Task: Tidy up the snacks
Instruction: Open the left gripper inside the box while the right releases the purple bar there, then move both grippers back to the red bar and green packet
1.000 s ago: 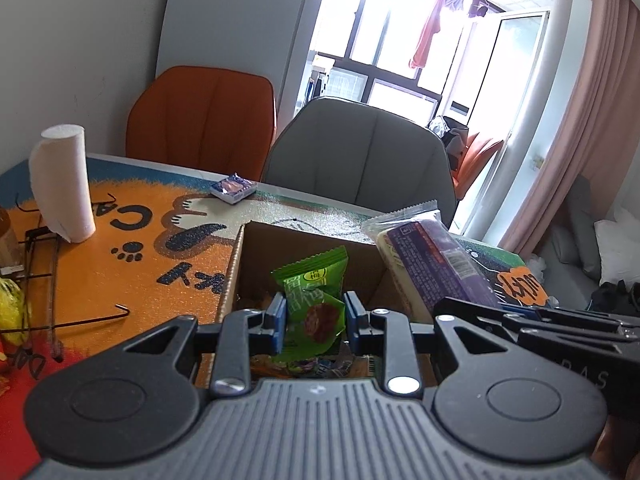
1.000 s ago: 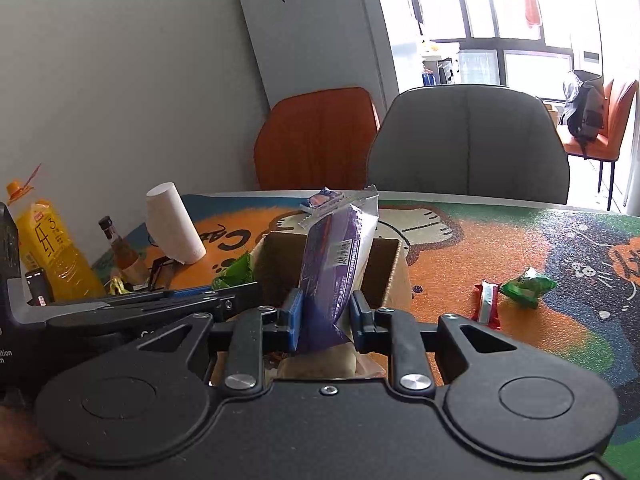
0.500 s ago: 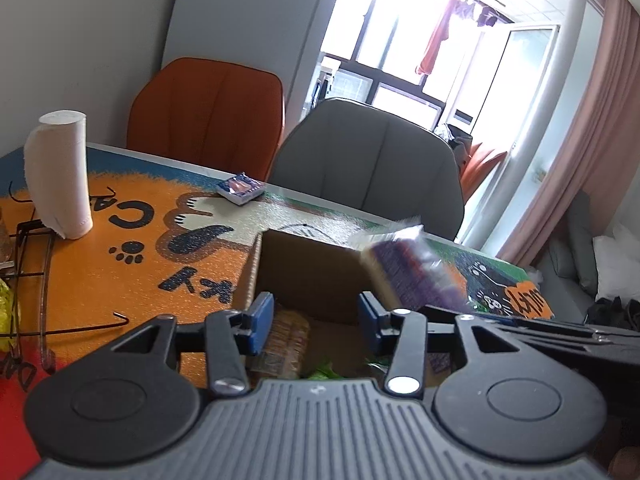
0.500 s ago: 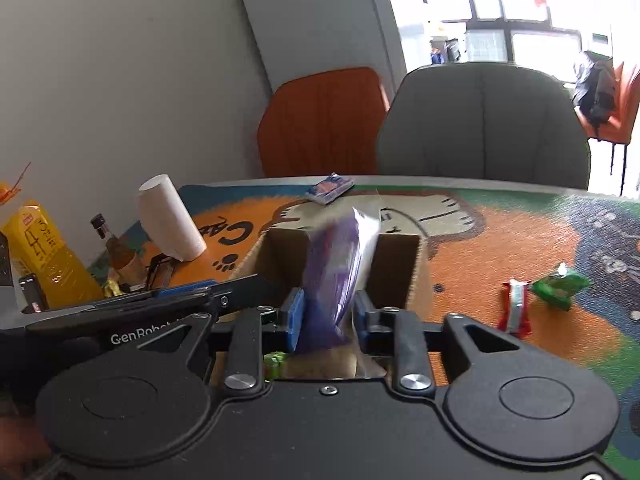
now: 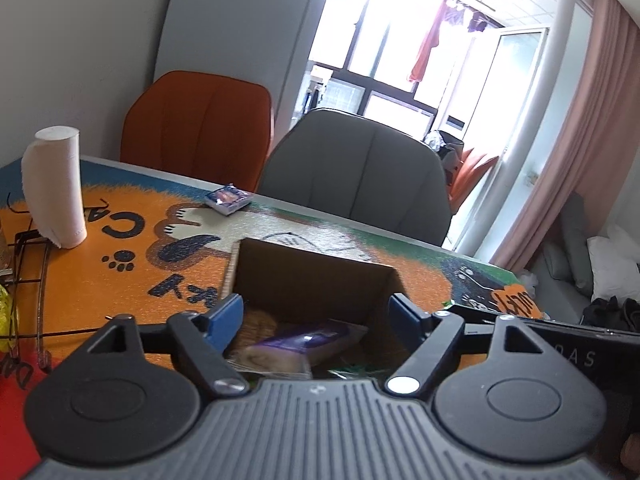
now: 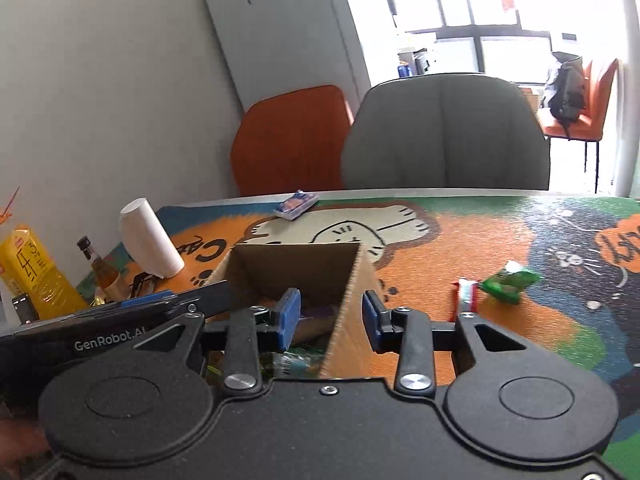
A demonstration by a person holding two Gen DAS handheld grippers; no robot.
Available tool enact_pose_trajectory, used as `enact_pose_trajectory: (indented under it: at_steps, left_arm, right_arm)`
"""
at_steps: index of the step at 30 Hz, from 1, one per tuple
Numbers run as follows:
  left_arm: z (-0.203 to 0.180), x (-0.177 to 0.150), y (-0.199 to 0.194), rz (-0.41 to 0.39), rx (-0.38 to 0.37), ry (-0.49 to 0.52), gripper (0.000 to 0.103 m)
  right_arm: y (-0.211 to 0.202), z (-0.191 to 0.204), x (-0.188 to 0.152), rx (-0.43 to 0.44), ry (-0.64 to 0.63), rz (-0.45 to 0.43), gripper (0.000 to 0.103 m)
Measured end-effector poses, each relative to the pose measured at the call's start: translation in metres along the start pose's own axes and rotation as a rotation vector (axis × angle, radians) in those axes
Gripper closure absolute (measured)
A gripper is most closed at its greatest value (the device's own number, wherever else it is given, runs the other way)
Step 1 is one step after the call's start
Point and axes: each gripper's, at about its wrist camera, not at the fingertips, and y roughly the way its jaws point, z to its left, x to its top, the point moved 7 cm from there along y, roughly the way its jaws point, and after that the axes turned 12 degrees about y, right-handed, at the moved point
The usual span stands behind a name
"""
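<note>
Both the left gripper (image 5: 316, 312) and right gripper (image 6: 330, 316) hang wide open and empty over the brown cardboard box (image 6: 296, 264) mid-table. A purple-wrapped snack pack (image 5: 308, 340) already lies inside. I judge the task unfinished: a green packet (image 6: 508, 282) and red-striped bar (image 6: 466, 294) remain right of the box, and a small blue packet (image 6: 296, 204) by the far edge.

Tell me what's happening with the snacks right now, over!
Left gripper open, empty, over the cardboard box. Right gripper open, straddling the box wall. Purple snack pack lying inside. Green packet and red packet on the mat, unobstructed.
</note>
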Motion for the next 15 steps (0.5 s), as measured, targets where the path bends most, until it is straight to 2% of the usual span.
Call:
enact_pose_trajectory:
  at_steps: [3, 7, 10, 15]
  left_arm:
    - [-0.011, 0.0, -0.002, 0.006, -0.004, 0.014, 0.018]
    - [-0.025, -0.003, -0.002, 0.016, -0.016, 0.025, 0.015]
    - [-0.036, -0.008, -0.003, 0.023, -0.027, 0.036, 0.015]
    - [-0.055, -0.013, -0.002, 0.037, -0.044, 0.056, 0.014]
  right_arm:
    - [-0.01, -0.011, 0.001, -0.021, 0.008, -0.013, 0.061]
    - [-0.023, -0.028, -0.001, -0.047, 0.025, -0.018, 0.059]
    - [-0.032, -0.041, -0.005, -0.068, 0.035, -0.025, 0.047]
    - [-0.044, -0.062, -0.008, -0.096, 0.065, -0.036, 0.044]
